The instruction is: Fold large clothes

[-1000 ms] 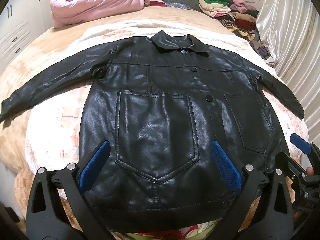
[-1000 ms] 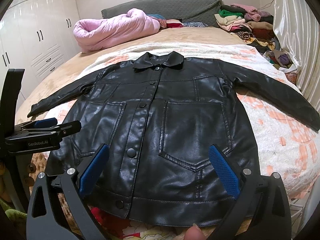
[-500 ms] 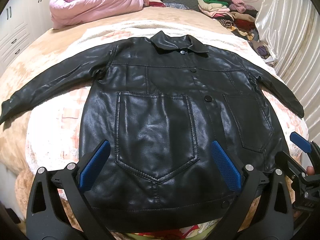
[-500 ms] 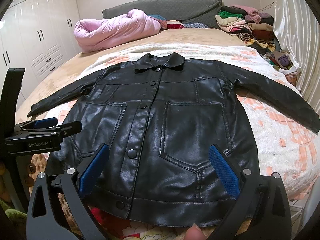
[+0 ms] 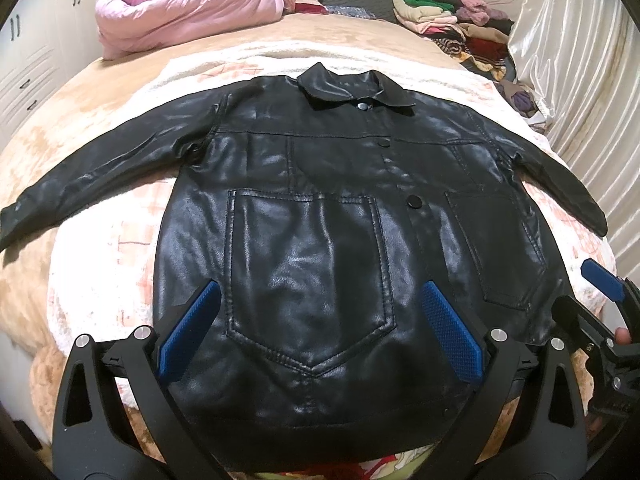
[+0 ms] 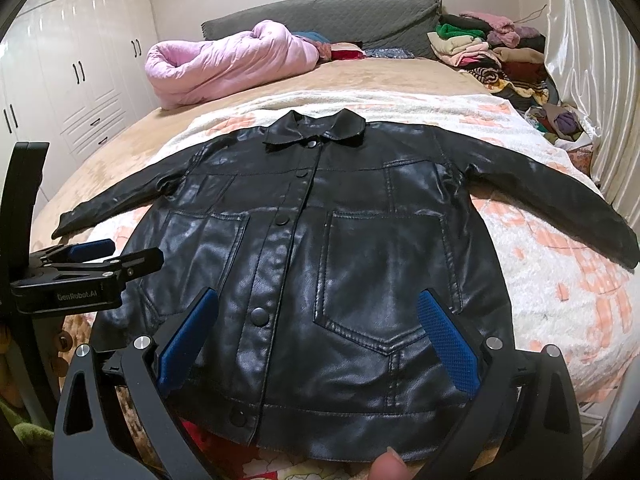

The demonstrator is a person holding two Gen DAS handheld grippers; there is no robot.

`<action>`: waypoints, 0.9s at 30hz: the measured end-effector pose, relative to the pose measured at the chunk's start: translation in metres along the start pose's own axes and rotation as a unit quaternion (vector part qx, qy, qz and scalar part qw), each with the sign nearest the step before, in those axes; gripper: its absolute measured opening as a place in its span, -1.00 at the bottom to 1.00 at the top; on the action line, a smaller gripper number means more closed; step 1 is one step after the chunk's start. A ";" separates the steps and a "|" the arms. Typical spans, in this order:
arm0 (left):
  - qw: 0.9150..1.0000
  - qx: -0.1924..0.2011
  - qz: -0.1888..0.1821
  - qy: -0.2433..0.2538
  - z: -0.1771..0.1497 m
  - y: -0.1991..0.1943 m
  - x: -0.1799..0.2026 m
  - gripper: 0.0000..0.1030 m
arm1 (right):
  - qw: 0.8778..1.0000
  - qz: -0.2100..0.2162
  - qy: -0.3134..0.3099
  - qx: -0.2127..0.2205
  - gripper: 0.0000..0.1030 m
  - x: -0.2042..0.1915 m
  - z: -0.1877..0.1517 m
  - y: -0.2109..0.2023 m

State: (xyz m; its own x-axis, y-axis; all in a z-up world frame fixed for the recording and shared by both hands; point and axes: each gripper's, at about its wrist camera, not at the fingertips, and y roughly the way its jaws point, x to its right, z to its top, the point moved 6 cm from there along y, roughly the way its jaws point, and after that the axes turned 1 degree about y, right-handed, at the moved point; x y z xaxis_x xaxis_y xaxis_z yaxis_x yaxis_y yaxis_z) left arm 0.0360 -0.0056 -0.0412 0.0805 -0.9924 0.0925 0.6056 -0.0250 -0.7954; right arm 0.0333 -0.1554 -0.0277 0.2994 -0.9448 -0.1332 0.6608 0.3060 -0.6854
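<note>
A black leather jacket (image 5: 320, 216) lies flat, front up and buttoned, on the bed, both sleeves spread out sideways; it also shows in the right wrist view (image 6: 340, 248). My left gripper (image 5: 320, 328) is open and empty, hovering over the jacket's lower left pocket near the hem. My right gripper (image 6: 318, 332) is open and empty over the lower right pocket near the hem. The right gripper also shows at the right edge of the left wrist view (image 5: 600, 312). The left gripper shows at the left edge of the right wrist view (image 6: 88, 264).
A white and pink blanket (image 6: 560, 264) lies under the jacket on a tan bedspread (image 5: 80, 120). A rolled pink quilt (image 6: 224, 64) and a pile of folded clothes (image 6: 488, 48) sit at the headboard. White wardrobes (image 6: 80, 80) stand left, a curtain (image 5: 592, 80) right.
Both grippers have drifted slightly back and up; the jacket sits a little lower in both views. The jacket itself has not moved and both grippers stay open.
</note>
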 end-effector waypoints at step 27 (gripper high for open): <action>0.999 0.021 0.022 -0.026 0.079 0.015 -0.026 0.82 | 1.000 -0.006 -0.009 0.020 0.92 -0.006 0.078 0.026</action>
State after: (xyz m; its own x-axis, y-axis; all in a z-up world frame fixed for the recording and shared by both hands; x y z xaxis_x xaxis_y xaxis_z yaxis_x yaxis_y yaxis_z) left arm 0.1054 0.0297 -0.0084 0.1486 -0.9848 0.0897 0.6324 0.0249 -0.7743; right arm 0.1022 -0.1322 0.0114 0.3045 -0.9459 -0.1117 0.6907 0.3001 -0.6579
